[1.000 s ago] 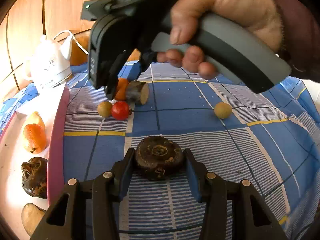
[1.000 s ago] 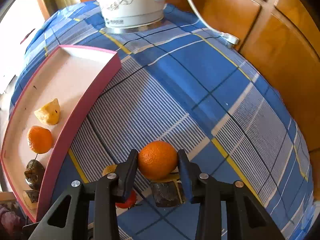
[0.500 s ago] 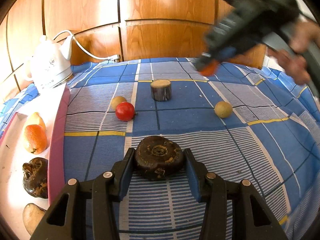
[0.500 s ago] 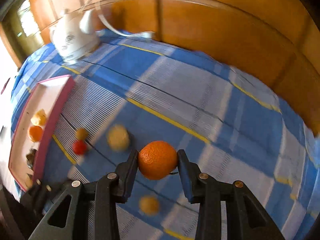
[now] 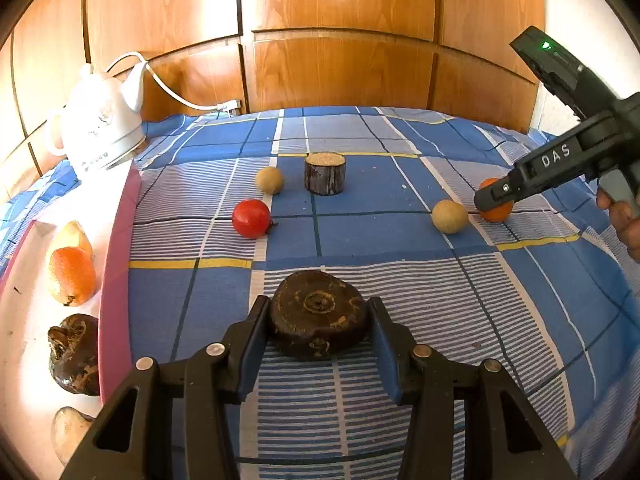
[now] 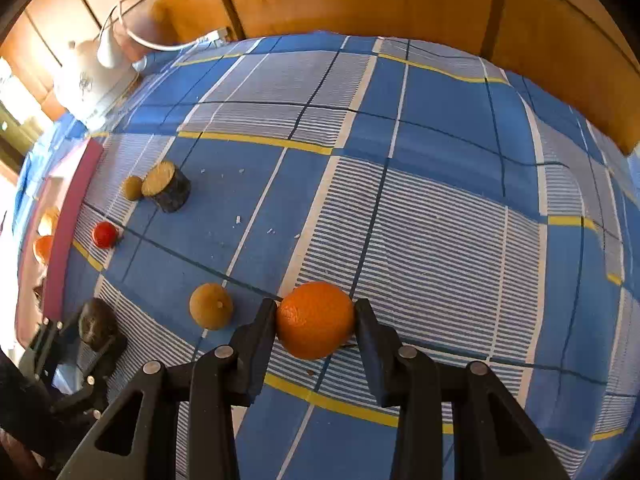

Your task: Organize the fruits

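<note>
Orange mandarin [image 6: 315, 320] sits low over the blue checked cloth [image 6: 440, 208] on the bench, clamped between both fingers of the right gripper [image 6: 316, 330]; whether it touches the cloth cannot be told. In the left wrist view the same fruit [image 5: 498, 211] shows partly behind that gripper's finger, just beside a tan round fruit [image 5: 449, 216].

Left gripper [image 5: 319, 326] grasps a dark brown flattened fruit [image 5: 318, 314], fingers pressed to both its sides, fruit resting on the striped part of the cloth.

Loose on the cloth farther out: a red tomato-like fruit [image 5: 251, 218], a second tan round fruit [image 5: 269, 179] and, near it, a short dark cylinder with a pale top [image 5: 324, 173].

Pink-walled tray [image 5: 120, 220] along the left edge holds a yellowish piece [image 5: 72, 232], an orange fruit [image 5: 72, 276], a dark brown fruit [image 5: 74, 354] and a pale item [image 5: 70, 432] at the near end, partly cut off.

White kettle [image 5: 100, 128] with cord stands behind the tray, before the wooden wall panels [image 5: 340, 40].
</note>
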### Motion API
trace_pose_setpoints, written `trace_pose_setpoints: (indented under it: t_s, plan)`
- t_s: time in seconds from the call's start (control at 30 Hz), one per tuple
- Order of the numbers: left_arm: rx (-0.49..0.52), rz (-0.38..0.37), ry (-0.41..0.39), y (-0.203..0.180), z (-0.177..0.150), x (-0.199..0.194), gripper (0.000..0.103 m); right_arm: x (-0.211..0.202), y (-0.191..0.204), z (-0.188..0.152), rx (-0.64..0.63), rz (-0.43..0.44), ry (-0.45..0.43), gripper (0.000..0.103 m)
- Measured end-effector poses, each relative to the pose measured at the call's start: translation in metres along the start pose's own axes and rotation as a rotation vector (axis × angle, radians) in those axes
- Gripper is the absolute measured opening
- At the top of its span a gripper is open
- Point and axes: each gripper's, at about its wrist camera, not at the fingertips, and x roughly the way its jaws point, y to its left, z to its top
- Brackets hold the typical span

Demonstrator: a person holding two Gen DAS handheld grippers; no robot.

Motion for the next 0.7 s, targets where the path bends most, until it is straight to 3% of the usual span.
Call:
trace_pose_setpoints:
  t_s: [0.33, 0.43, 0.57, 0.7]
  plan:
    - [0.009, 0.012, 0.018, -0.002, 0.0, -0.002, 0.048, 0.002, -0.004, 0.007, 0.012, 0.022, 0.008, 0.041]
    - [0.011, 0.014, 0.019, -0.002, 0.001, -0.001, 0.049, 0.003, 0.002, 0.011, -0.008, 0.03, -0.009, 0.048]
    - [0.014, 0.018, 0.018, -0.002, 0.0, -0.002, 0.049, -0.015, 0.014, 0.013, -0.068, -0.009, -0.124, 0.053]
    - [0.013, 0.02, 0.017, -0.002, 0.0, -0.002, 0.048, -0.028, 0.036, 0.009, -0.165, 0.086, -0.192, 0.053]
